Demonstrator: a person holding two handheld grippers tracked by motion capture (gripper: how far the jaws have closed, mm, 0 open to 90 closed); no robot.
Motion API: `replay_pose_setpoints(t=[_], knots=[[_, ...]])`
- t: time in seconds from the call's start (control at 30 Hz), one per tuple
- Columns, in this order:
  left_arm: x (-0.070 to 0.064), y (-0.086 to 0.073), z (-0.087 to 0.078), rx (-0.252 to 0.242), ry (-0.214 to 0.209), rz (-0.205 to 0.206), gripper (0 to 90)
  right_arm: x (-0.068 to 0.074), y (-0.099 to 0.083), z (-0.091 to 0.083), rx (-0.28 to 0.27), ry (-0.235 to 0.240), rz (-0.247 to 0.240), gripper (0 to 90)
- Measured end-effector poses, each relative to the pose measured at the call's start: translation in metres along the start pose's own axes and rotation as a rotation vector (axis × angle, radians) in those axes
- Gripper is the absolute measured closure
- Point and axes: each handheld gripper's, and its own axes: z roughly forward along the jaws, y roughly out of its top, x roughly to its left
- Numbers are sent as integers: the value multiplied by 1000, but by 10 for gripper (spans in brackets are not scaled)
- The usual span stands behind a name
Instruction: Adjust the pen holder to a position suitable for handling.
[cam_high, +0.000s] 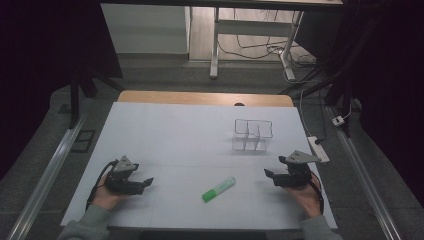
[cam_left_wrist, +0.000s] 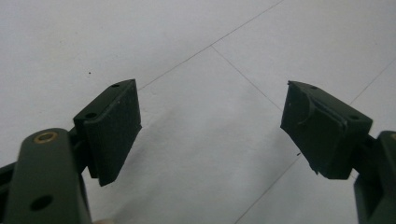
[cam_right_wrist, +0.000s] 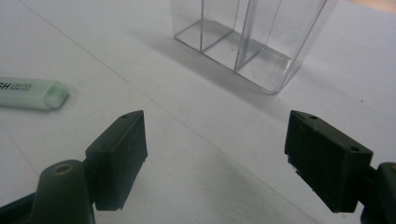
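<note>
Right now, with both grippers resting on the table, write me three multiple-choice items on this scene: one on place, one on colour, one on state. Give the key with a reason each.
1. Where does the highlighter lie?
A. Inside the clear organizer
B. On the white table cover between the two grippers
C. Between the left gripper's jaws

2. What colour is the highlighter?
A. Green
B. Red
C. Blue

3. How do the jaws of the right gripper stand?
A. Shut on the highlighter
B. Shut on nothing
C. Open with nothing between them

Key: B, since the high view shows it flat on the white table cover, with the left gripper to one side and the right gripper to the other, nearer than the clear organizer. A, its body and cap are green. C, the right gripper view shows its jaws wide apart over bare cover.
</note>
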Motion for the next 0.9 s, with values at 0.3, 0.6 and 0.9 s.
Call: replay_pose_setpoints(t=[0.3, 0.6, 0.9], knots=[[0, 0, 2, 8, -2, 8, 198, -14, 7, 1, 9, -38, 57, 223], [-1, 0, 3, 15, 1, 13, 197, -25, 8, 7, 30, -80, 90, 269], [-1, 0, 3, 18, 4, 15, 197, -40, 17, 15, 15, -124, 110, 311]])
